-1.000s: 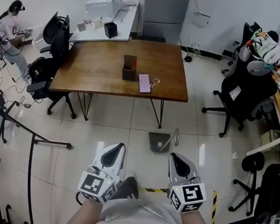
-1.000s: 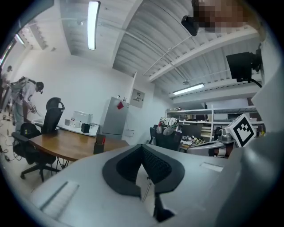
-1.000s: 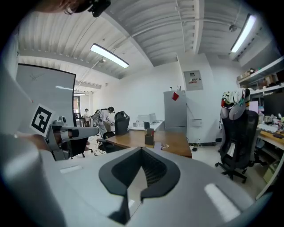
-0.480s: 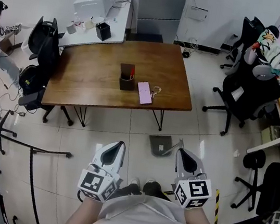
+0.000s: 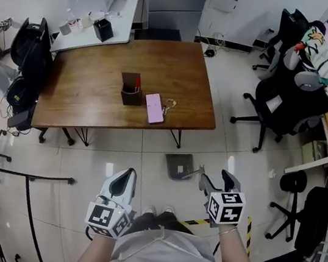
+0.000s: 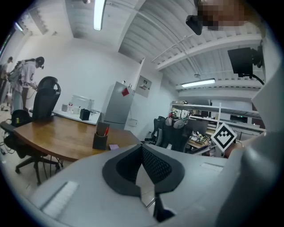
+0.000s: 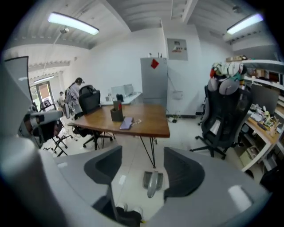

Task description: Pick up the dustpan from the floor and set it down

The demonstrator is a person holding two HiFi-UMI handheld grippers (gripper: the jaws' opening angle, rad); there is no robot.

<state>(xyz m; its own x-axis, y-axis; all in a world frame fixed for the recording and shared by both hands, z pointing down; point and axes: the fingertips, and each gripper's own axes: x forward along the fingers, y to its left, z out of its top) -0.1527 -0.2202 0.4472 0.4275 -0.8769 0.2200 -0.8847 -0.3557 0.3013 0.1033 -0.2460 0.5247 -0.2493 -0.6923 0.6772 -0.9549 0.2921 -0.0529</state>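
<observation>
A grey dustpan (image 5: 177,164) lies on the tiled floor just in front of the wooden table (image 5: 90,91), its handle pointing toward me. My right gripper (image 5: 216,180) hangs tilted down right beside the handle; its jaws are opening with nothing between them. In the right gripper view, the dustpan (image 7: 152,181) shows on the floor through the gap of the right gripper (image 7: 142,155). My left gripper (image 5: 120,182) is shut and empty, held left of the dustpan and well away from it. Seen in its own view, the left gripper (image 6: 142,149) points level toward the table.
On the table stand a pen holder (image 5: 130,96) and a pink phone (image 5: 153,108). Black office chairs (image 5: 285,103) crowd the right side. Yellow-black tape (image 5: 248,228) marks the floor by my feet. A dark metal rack (image 5: 26,189) stands at left.
I have stepped closer to the dustpan. The right gripper moved forward and down beside the handle and its jaws went from shut to apart. The left gripper shifted forward, still shut.
</observation>
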